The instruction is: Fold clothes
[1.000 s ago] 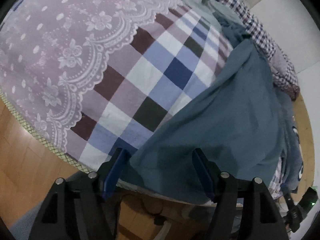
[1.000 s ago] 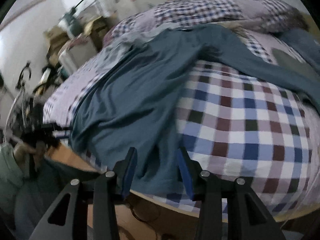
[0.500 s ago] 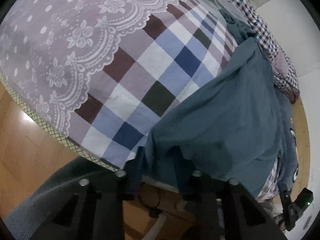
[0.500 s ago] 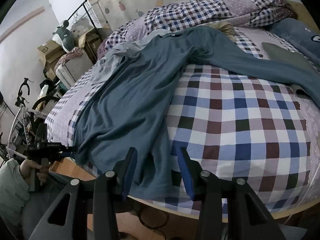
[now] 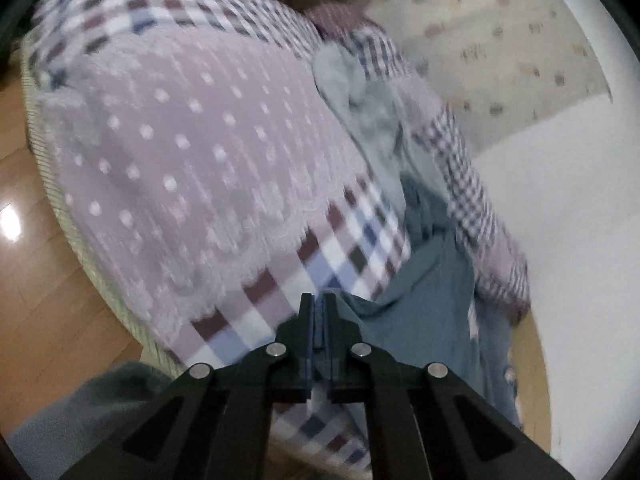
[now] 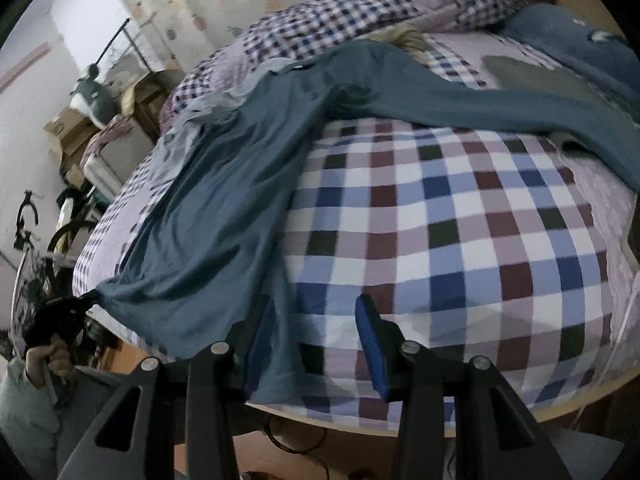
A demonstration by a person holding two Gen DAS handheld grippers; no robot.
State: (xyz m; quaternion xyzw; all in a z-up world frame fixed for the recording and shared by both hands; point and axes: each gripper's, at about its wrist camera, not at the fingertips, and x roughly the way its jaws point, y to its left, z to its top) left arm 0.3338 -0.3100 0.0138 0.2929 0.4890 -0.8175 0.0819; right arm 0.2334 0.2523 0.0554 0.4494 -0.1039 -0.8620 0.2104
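A teal long-sleeved garment lies spread over the checked bed cover, one sleeve running to the right. My left gripper is shut on the garment's hem corner; in the right wrist view it shows at the far left, pulling that corner taut off the bed edge. My right gripper is open at the near bed edge, with the garment's other hem corner between its blue pads.
A pale grey-green garment and a small-check quilt lie at the head of the bed. A dark blue garment lies far right. Wooden floor runs along the bed. Clutter and a bicycle stand at left.
My left gripper closed on the garment's hem corner and swung outward, pulling it taut. My right gripper stayed open and moved a little further over the other corner.
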